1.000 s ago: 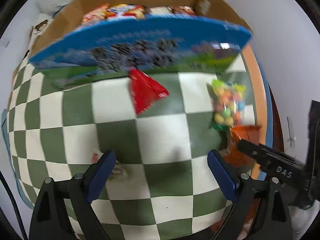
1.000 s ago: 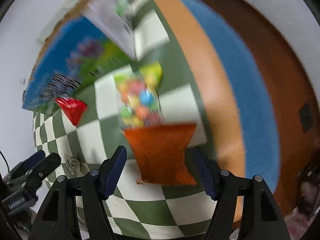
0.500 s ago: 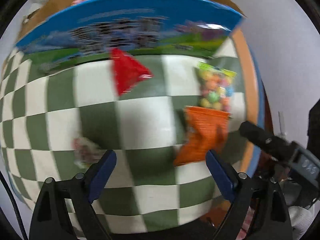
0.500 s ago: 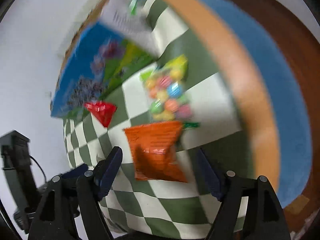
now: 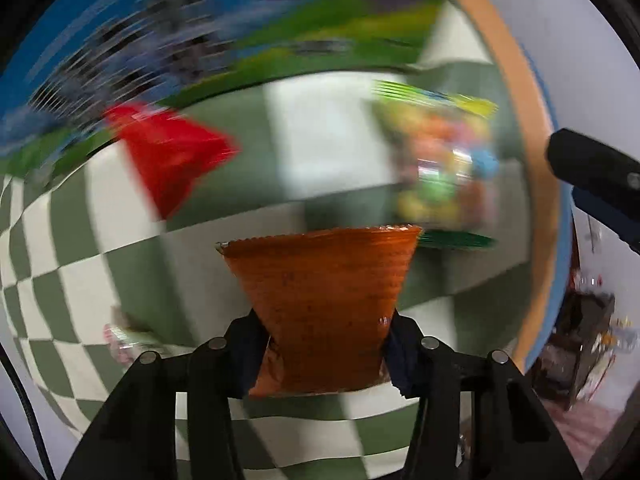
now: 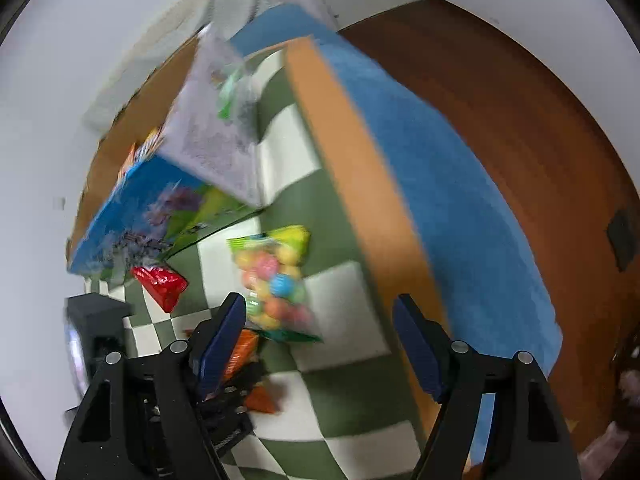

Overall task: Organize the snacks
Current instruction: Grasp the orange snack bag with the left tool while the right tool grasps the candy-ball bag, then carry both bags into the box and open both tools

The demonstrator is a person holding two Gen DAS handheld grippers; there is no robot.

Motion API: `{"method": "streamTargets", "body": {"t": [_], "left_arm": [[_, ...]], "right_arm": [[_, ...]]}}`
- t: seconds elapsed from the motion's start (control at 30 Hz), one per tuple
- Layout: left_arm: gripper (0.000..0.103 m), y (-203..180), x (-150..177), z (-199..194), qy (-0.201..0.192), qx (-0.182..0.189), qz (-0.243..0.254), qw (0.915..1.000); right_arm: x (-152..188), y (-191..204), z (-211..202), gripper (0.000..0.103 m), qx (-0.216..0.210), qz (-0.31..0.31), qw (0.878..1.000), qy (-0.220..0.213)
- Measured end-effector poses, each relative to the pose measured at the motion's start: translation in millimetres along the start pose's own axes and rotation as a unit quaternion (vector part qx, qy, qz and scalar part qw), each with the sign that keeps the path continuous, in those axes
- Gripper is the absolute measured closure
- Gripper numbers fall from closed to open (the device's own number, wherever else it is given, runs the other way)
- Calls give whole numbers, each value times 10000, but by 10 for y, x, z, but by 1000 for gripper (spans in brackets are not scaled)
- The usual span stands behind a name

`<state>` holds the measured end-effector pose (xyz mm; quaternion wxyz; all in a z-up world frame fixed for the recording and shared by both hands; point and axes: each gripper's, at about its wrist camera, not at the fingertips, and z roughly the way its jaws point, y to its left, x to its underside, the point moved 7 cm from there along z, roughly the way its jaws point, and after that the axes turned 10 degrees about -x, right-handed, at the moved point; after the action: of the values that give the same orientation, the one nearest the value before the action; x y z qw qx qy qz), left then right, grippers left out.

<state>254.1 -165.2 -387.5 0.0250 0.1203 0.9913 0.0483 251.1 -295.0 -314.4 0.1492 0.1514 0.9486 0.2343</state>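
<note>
My left gripper (image 5: 322,334) is shut on an orange snack packet (image 5: 322,292) and holds it over the green-and-white checked cloth (image 5: 132,264). The packet also shows in the right wrist view (image 6: 242,350), behind my right gripper's left finger. My right gripper (image 6: 320,340) is open and empty, above the cloth near a bag of coloured candy balls (image 6: 272,280). A red packet (image 5: 172,160) lies on the cloth in front of the blue-fronted cardboard box (image 6: 136,204), which holds several snacks. The left wrist view is blurred.
A small pale wrapped sweet (image 5: 124,336) lies on the cloth at the left. The table's orange and blue edge (image 6: 360,184) runs along the right, with brown floor (image 6: 520,128) beyond. White wall stands behind the box.
My left gripper has moved right to the orange packet and shut on it. My right gripper has drawn back from that packet and shifted right, staying open.
</note>
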Motion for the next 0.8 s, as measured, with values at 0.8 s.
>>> {"method": "streamTargets", "body": {"t": [0.8], "left_arm": [[59, 322, 54, 53, -89, 207, -621, 9978]], "right_arm": [[625, 198, 785, 51, 710, -1048, 9860, 1088]]}}
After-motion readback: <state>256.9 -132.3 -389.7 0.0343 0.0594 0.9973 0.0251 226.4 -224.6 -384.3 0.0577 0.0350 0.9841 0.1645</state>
